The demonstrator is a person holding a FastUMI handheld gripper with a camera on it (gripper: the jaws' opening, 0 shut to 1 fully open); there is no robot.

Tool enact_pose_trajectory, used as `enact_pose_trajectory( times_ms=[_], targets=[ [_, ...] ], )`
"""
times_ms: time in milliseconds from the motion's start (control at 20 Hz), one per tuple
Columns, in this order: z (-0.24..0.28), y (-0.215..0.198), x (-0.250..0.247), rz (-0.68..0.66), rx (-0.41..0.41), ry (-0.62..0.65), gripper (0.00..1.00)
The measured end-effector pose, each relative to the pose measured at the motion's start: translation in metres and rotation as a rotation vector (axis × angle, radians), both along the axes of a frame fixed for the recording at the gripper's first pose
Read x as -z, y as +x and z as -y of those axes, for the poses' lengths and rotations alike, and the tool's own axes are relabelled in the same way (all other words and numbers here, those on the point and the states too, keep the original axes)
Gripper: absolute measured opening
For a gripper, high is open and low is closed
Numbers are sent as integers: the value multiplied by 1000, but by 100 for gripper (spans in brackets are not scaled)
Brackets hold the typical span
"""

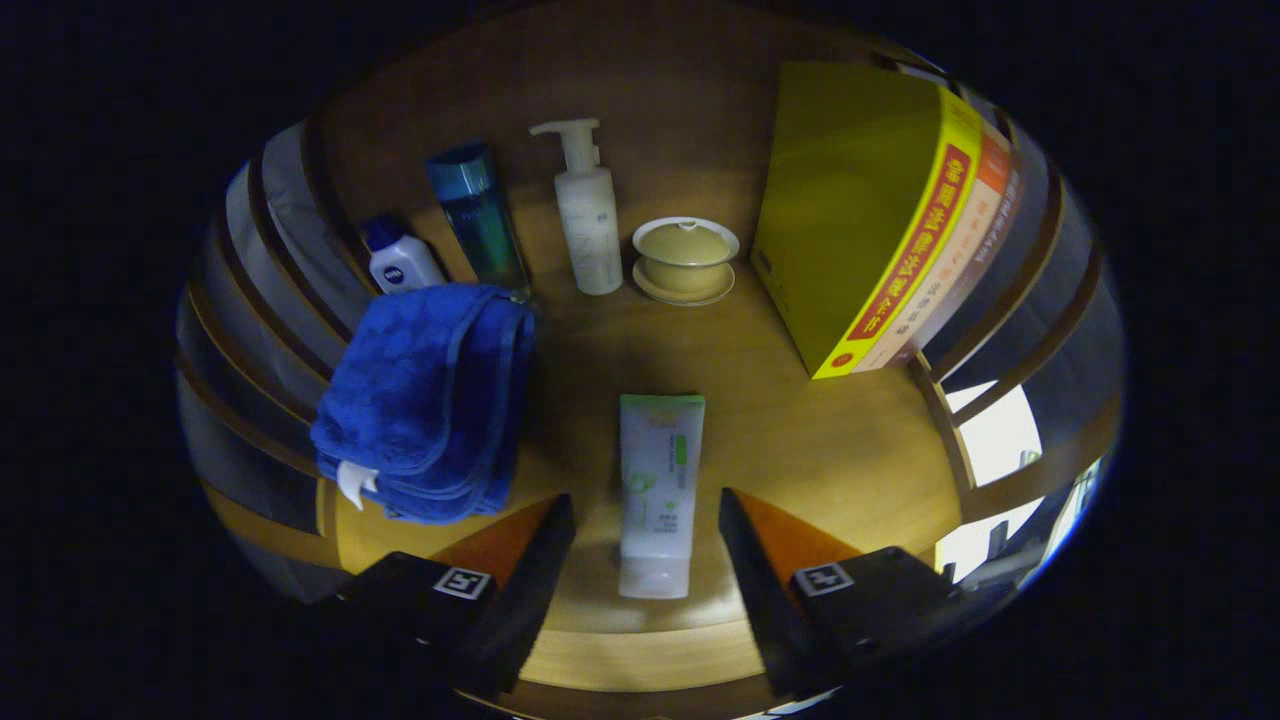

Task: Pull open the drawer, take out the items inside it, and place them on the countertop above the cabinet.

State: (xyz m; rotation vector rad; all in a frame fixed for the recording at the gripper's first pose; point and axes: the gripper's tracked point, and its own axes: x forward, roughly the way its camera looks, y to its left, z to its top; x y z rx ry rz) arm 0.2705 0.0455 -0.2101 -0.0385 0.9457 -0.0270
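Note:
A white tube with a green end (pixel 657 490) lies flat on the wooden countertop (pixel 800 430), its cap end toward me. My gripper (pixel 645 515) is open, and its two black fingers stand on either side of the tube's near half without touching it. A folded blue towel (pixel 425 400) lies to the left of the tube, close to the left finger (pixel 535 560).
Along the back stand a small blue-capped white bottle (pixel 400 262), a tall teal bottle (pixel 480 220), a white pump bottle (pixel 588 215) and a tan lidded bowl on a saucer (pixel 686 260). A big yellow box (pixel 860 210) stands upright at the right. Slatted wooden sides border the top.

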Motion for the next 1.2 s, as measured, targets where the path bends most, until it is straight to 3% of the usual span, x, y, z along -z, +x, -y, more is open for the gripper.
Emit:
enact_pose_trajectory(
  times_ms=[50, 500, 1200],
  targets=[
    [2, -3, -13, 38, -6, -4, 100],
    [2, -89, -110, 275, -35, 5, 100],
    [41, -250, -139, 563, 12, 15, 100]
  ],
)
